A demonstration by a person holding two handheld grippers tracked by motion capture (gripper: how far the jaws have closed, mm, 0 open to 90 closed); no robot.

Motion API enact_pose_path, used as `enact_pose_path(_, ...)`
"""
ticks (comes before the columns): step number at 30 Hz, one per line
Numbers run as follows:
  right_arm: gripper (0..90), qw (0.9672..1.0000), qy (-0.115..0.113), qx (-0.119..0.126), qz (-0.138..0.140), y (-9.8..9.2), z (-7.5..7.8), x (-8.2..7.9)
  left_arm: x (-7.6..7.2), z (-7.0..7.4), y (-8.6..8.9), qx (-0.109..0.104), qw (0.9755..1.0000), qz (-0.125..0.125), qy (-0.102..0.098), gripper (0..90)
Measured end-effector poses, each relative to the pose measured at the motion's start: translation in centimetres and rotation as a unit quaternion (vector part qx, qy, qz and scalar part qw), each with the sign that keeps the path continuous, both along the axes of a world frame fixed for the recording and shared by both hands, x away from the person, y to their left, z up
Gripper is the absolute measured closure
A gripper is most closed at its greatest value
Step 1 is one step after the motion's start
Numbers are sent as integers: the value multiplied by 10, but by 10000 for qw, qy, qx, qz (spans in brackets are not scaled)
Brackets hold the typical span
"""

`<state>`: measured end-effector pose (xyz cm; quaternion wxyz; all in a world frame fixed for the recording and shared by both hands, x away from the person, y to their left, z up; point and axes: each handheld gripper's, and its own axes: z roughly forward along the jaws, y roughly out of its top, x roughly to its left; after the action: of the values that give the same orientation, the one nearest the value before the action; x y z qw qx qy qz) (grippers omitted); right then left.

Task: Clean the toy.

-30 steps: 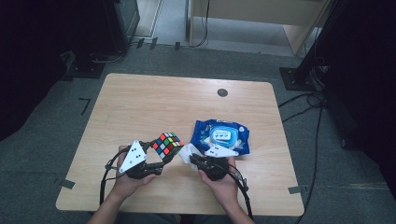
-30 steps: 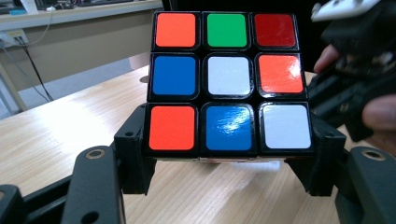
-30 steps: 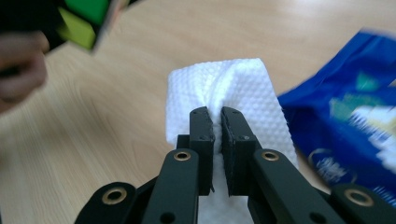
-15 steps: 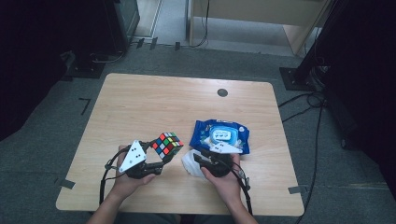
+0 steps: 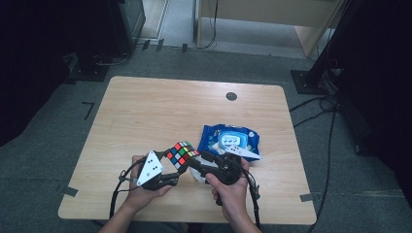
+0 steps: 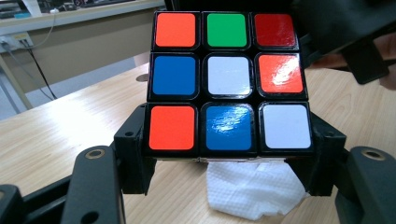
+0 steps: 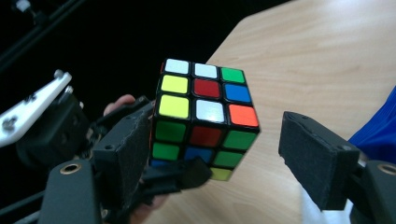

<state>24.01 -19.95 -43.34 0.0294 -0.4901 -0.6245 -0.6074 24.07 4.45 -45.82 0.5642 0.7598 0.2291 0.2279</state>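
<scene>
The puzzle cube (image 5: 181, 154) is held clamped between the left gripper (image 6: 227, 156) fingers, above the table (image 5: 145, 111) near its 6 o'clock edge. The right gripper (image 7: 212, 154) fingers have just been opening and stand apart beside the cube.

A scrambled cube (image 6: 227, 83) is sitting clamped between the left gripper (image 6: 227, 158)'s two black jaws, taking up the centre and top of the frame. A crumpled white wipe (image 6: 254, 189) is lying on the wooden table (image 6: 60, 126) beneath it, lower centre. The other gripper (image 6: 348, 35) is hovering dark in the upper right corner.
</scene>
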Motion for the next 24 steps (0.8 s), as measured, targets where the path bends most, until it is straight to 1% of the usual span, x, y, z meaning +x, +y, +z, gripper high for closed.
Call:
enact_pose_path(1, 241, 9999, 125, 55, -26, 1, -1, 0, -1, 0, -2, -14, 10000, 29, -1, 341)
enact_pose_path(3, 260, 9994, 279, 213, -6, 2, -5, 2, -3, -2, -6, -29, 10000, 66, -13, 341)
enact_pose_path(5, 270, 9987, 370, 341, 49, 5, -8, 4, -5, -3, -9, -38, 9999, 130, -56, 341)
enact_pose_path(9, 315, 9983, 409, 420, -29, 10, -12, 3, -10, -4, -15, -84, 9997, 205, -104, 341)
enact_pose_path(10, 318, 9983, 380, 438, -49, 11, -13, 4, -10, -5, -17, -103, 9996, 234, -98, 340)
enact_pose_path(12, 326, 9977, 405, 532, -114, 11, -15, 3, -10, -6, -18, -179, 9995, 245, -5, 340)
enact_pose_path(13, 341, 9974, 371, 602, -120, 10, -16, 4, -9, -6, -18, -192, 9995, 242, 23, 339)
enact_pose_path(14, 341, 9973, 372, 622, -124, 9, -16, 3, -8, -7, -18, -185, 9996, 229, 55, 339)
enact_pose_path(16, 342, 9980, 317, 526, -142, 9, -17, 3, -7, -8, -19, -109, 9997, 220, 95, 337)
enact_pose_path(19, 343, 9997, 88, 183, -121, 10, -16, 3, -6, -10, -20, 20, 9998, 160, 81, 329)
enact_pose_path(21, 343, 9999, 40, 56, -144, 9, -15, 4, -6, -10, -19, 97, 9999, 85, 23, 321)
enact_pose_path(23, 343, 9997, 71, -18, -219, 6, -14, 5, -6, -9, -18, 218, 9998, 11, -22, 303)
enact_pose_path(24, 343, 9996, 118, -73, -251, 3, -14, 7, -5, -9, -18, 273, 9996, -11, -12, 289)
